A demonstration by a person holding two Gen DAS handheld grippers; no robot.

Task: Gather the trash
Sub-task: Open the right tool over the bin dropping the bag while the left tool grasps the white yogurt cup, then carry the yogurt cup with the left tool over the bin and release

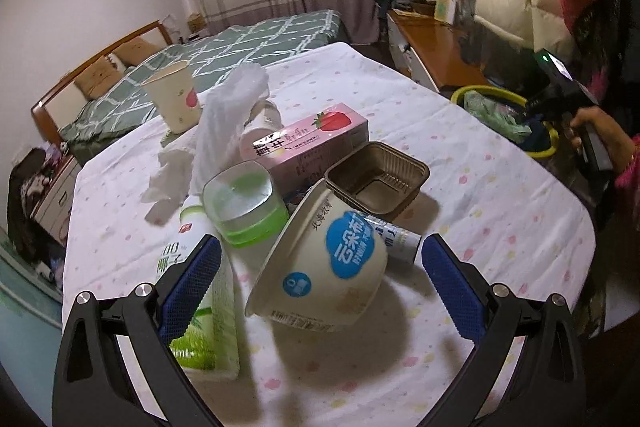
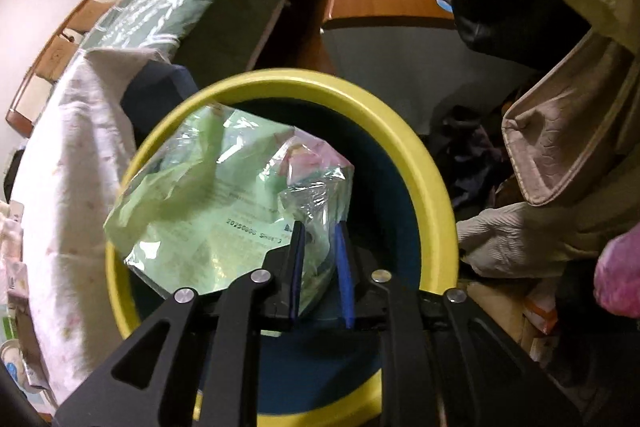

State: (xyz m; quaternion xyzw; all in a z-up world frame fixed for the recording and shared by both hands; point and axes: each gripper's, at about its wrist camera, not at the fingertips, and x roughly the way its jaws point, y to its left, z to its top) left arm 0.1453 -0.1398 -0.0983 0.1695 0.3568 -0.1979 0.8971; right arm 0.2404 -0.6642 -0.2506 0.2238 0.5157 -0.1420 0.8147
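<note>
Trash lies heaped on the cloth-covered worktop (image 1: 460, 155), and the yellow-rimmed bin (image 2: 384, 115) stands just off the worktop's edge so that each piece needs only a short carry. Over the bin, the right tool (image 2: 320, 227) points steeply down into the opening with a crumpled green plastic bag (image 2: 208, 203) between its blue pads; the jaws stand only narrowly apart, with a fold of the film between them, though whether the pads press on it or have let go cannot be told from the right wrist view. The bag sits mostly inside the rim, resting toward the side of the bin nearest the worktop, which suggests it is being dropped there, not lifted out. Away from the bin, toward the worktop's middle, the left tool (image 1: 320, 247) hangs with its jaws spread wide and nothing in them, framing a tipped white paper bowl (image 1: 324, 263) with a blue label; that wide spread looks chosen for the bowl's broad body. Beyond the bowl from the bin's side lie a green-lidded clear container (image 1: 244, 203) and a green-printed carton (image 1: 208, 315); nearer the bin sits a brown foil tray (image 1: 376, 179). Behind these lie a pink strawberry carton (image 1: 308, 143), crumpled white tissue (image 1: 224, 123) and, farthest from the bin, an upright paper cup (image 1: 172, 95), all waiting to be collected.
</note>
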